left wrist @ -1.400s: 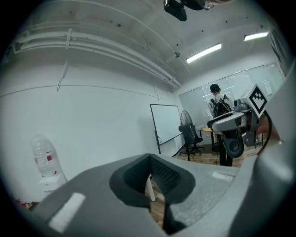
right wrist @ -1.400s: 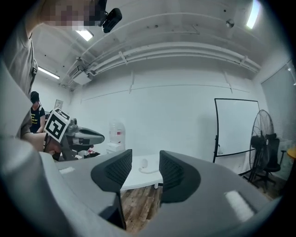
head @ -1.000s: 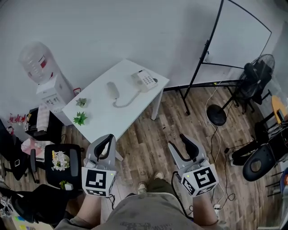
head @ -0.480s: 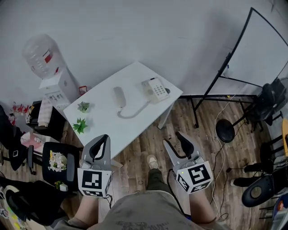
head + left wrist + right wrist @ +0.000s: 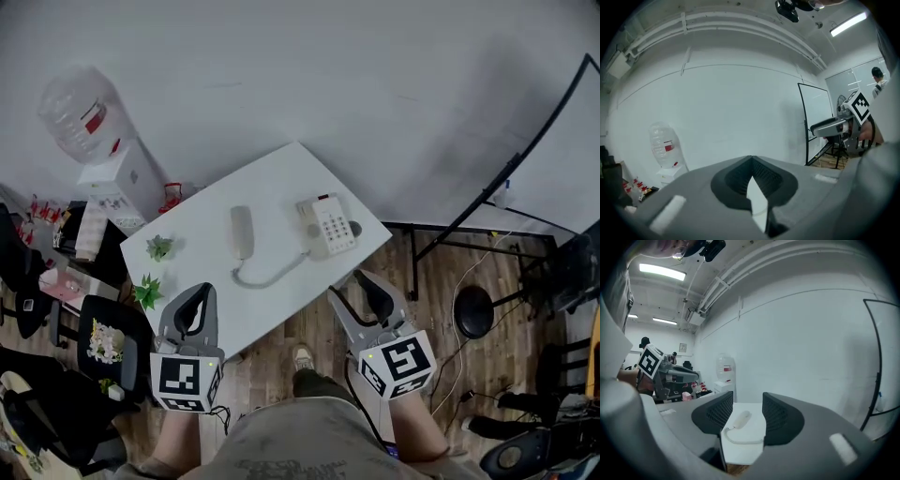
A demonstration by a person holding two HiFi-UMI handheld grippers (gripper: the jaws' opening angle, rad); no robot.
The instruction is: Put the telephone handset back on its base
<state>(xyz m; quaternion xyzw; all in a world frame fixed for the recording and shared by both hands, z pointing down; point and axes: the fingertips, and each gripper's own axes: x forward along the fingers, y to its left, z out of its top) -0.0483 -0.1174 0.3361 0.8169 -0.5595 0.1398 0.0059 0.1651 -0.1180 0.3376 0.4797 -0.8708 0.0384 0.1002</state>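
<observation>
Here the handset (image 5: pixel 242 232) lies on the table (image 5: pixel 281 173), left of its base (image 5: pixel 328 225). Nearer, the left gripper (image 5: pixel 202 291) is closed and empty; the right gripper (image 5: pixel 345 284) gapes, empty.

White rectangular table (image 5: pixel 281 183) on wood plank floor (image 5: pixel 441 281), far side near white wall. On top: phone base (image 5: pixel 329 225) with keypad toward right end. Handset (image 5: pixel 242 231) off base, lying flat just left of it, not touching. Cord (image 5: pixel 267 276) curving along tabletop between the two, near front edge. Small green plant (image 5: pixel 159 247) at left end, second plant (image 5: pixel 146 291) by left front edge, both well apart from handset.
</observation>
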